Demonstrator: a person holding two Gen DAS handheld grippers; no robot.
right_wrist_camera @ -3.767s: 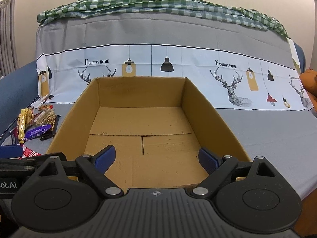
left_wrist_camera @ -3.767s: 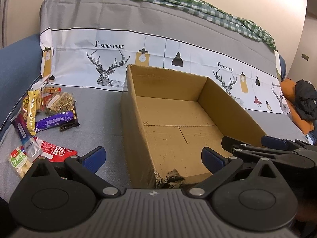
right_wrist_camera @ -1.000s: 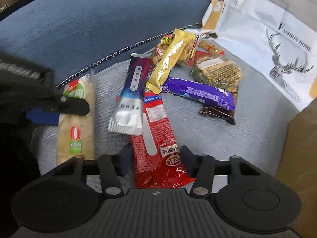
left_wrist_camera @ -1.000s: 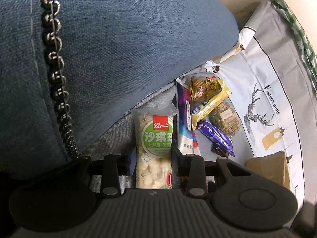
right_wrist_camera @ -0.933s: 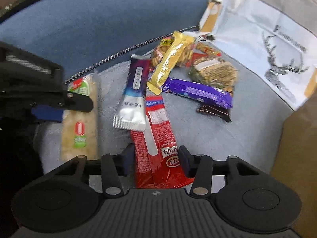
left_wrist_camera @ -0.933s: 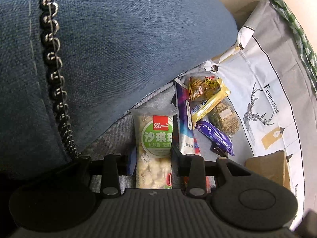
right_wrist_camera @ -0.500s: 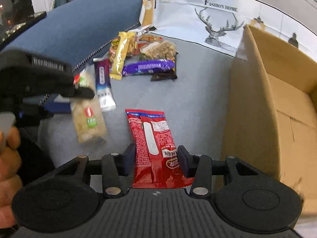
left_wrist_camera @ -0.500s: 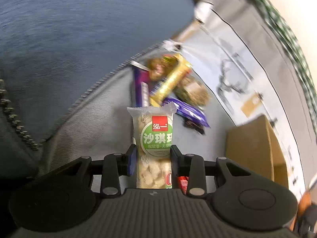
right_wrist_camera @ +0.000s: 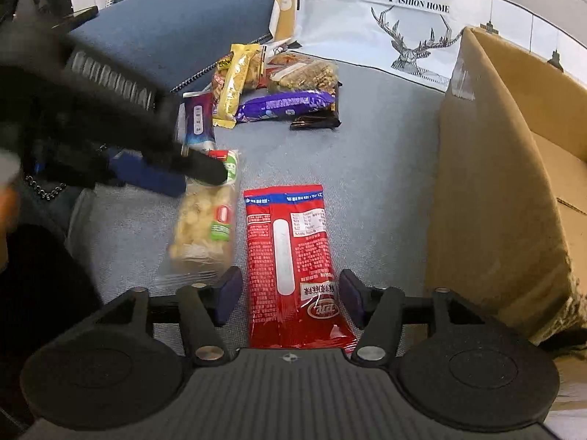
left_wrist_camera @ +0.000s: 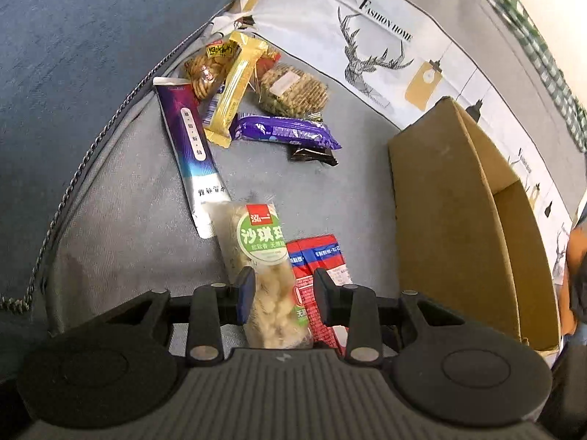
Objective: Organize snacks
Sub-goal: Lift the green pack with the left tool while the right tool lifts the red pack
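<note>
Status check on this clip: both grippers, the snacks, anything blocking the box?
Left gripper shut on green-label snack pack. Right gripper shut on red packet. Cardboard box open at right; nothing in the way.

The things lie on a grey sofa seat [right_wrist_camera: 385, 154]. At its left edge, beside the blue armrest [right_wrist_camera: 176, 33], there is a pile of snacks: a purple-and-silver sachet [left_wrist_camera: 190, 154], a yellow bar [left_wrist_camera: 234, 88], a clear pack of cookies [left_wrist_camera: 205, 69], a seed cracker pack [left_wrist_camera: 293, 90], a purple bar [left_wrist_camera: 286, 132] and a dark wrapper [left_wrist_camera: 312, 156] just under it. On the right side of the seat stands an open cardboard box [right_wrist_camera: 495, 190].
</note>
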